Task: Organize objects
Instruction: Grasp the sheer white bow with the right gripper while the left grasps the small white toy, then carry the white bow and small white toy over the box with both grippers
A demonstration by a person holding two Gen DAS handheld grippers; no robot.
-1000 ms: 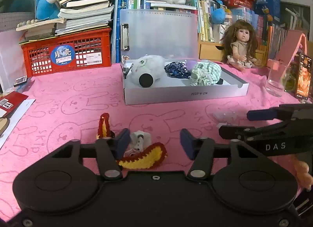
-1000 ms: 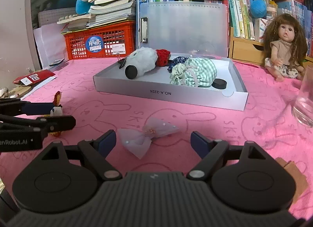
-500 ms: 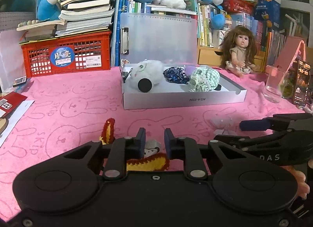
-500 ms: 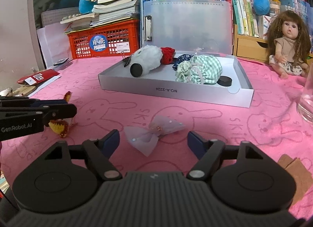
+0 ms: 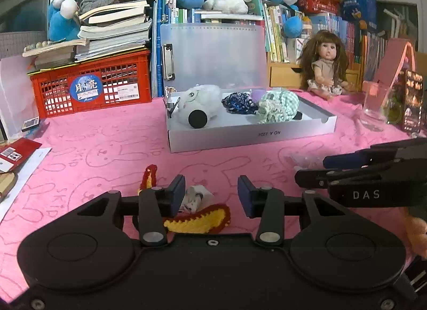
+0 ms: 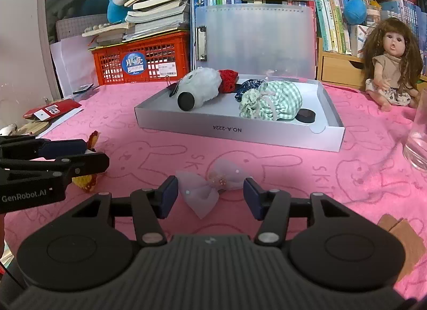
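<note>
White tray [image 6: 229,129] at 12 o'clock holds plush toy [image 6: 200,88], checked pouch [image 6: 275,100]. Left gripper [image 5: 210,193] opening around crochet piece [image 5: 198,220]; right gripper [image 6: 210,193] closing around bow [image 6: 210,185], neither gripped.

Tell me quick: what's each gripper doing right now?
Left gripper: jaws opening, crocheted yellow-and-red piece between them, not gripped.
Right gripper: jaws closing around pale bow, pads not touching yet.

Left gripper [image 5: 211,193]: we saw its jaws opening around our crocheted red-and-yellow piece [image 5: 198,219].
Box [image 5: 250,136]: we saw it beyond, on pink cloth [image 5: 93,155].
</note>
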